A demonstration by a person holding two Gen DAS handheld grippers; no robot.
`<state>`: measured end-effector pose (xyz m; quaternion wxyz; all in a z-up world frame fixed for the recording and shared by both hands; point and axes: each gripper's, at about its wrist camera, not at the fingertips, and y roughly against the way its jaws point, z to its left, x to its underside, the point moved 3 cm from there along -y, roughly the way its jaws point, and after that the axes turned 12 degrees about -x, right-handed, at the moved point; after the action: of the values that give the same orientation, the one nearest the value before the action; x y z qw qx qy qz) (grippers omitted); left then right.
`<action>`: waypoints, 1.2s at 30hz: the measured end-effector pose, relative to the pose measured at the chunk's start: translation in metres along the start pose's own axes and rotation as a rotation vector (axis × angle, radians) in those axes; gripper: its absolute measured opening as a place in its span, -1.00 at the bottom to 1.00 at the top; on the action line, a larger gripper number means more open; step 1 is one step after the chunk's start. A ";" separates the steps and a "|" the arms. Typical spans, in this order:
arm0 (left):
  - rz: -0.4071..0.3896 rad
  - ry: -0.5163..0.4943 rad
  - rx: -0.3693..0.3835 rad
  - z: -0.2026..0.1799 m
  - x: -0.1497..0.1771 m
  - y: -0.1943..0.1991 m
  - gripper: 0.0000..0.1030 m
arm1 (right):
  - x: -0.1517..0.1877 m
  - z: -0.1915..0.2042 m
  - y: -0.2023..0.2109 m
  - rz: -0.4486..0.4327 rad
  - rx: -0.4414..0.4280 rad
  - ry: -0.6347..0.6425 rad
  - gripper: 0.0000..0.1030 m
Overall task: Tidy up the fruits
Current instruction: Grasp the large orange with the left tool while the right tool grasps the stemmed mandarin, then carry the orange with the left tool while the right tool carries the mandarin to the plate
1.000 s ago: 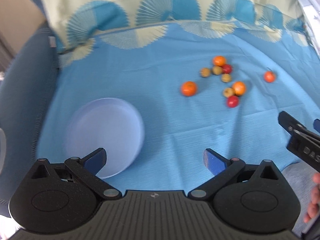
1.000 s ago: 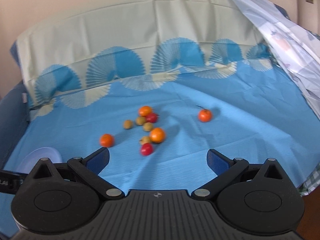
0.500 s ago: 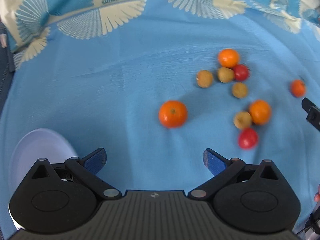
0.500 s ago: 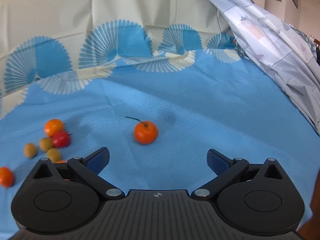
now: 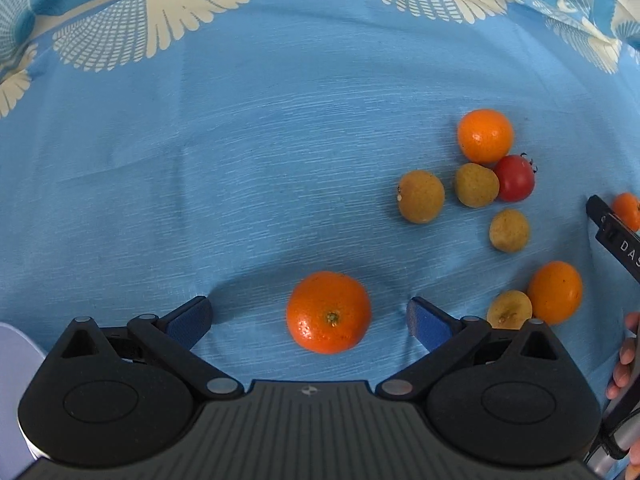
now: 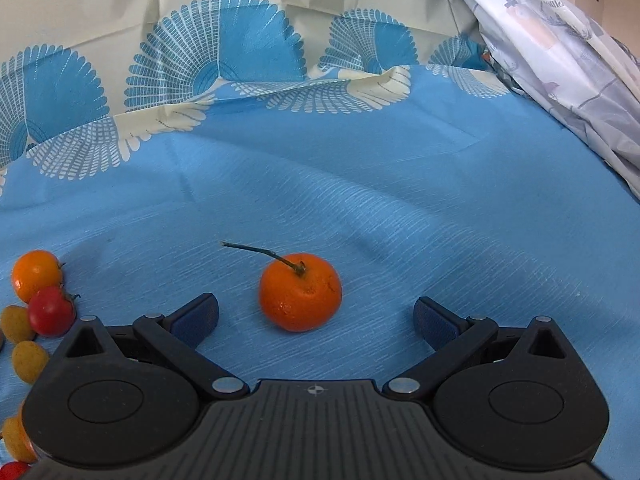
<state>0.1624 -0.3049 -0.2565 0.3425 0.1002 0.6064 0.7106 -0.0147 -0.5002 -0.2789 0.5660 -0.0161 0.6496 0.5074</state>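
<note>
Orange fruit now sits between each pair of spread jaws: left gripper (image 5: 308, 322) has closed in on a mandarin (image 5: 328, 312), right gripper (image 6: 316, 316) on a stemmed one (image 6: 300, 292). Blue cloth (image 5: 240, 160) covers the surface; plate (image 5: 16, 360) barely visible.

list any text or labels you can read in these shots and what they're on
"DAS", white letters on the black body of the right gripper at the right edge of the left wrist view; the word runs out of frame, so the rest cannot be read.
Small crosshair mark, no letters, on the left gripper's base and on the right gripper's base in its own view.
Nothing readable on the fruit or cloth.
</note>
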 end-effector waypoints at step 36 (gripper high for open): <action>-0.009 0.228 -0.061 0.172 0.211 0.214 -0.20 | 0.061 0.109 0.308 -0.053 -0.543 0.169 -0.24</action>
<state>0.0227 -0.0466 -0.0728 0.2771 0.0055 0.6200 0.7340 -0.1415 -0.2434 -0.1109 0.4980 -0.2261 0.5342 0.6446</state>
